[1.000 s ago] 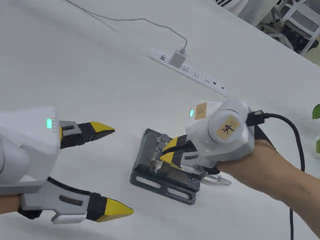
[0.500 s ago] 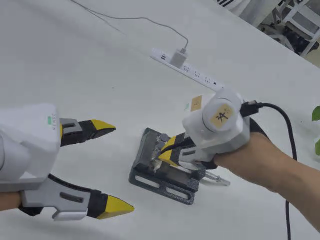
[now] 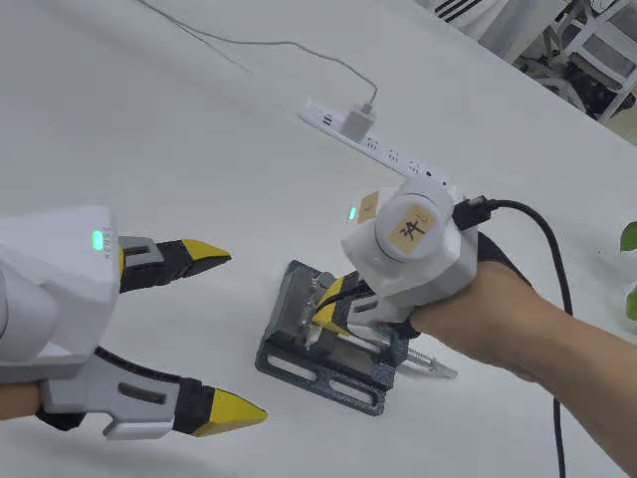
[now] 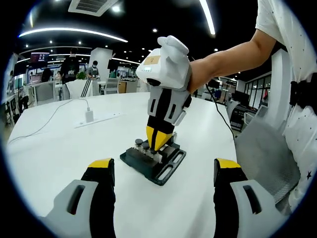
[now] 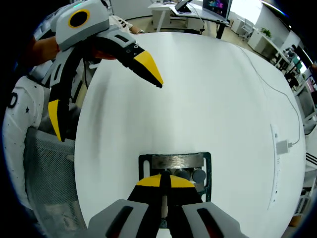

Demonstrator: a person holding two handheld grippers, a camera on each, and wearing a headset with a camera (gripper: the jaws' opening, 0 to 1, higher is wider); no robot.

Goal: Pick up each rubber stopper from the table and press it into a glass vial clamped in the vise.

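Right tool [image 5: 165,181] is down on the vise [image 5: 176,161] with its jaws pinched together, tips right at the row of vials. I can't tell if there's a stopper trapped under the tips, since they cover that spot. Two grey stoppers [image 5: 198,175] sit already seated in vials just beside the tips. The vials themselves are mostly buried in the vise, so I can barely see any glass.

Left tool [image 3: 244,335] is wide open and holding nothing, hovering over the desk [image 3: 199,149] well off to the side of the vise.

What worries me:
- The tool comes in tilted in the head view. Pushing at an angle could cock a stopper in the neck, or it just pops out sideways.
- It's glass in a clamp, so too much force probably means a cracked rim.
- The tips are close to the seated stoppers, so any slip could knock those loose.
- The vise just seems to rest on the desk with nothing bracing it. A hard shove might skid it, and the left tool isn't placed to steady it.
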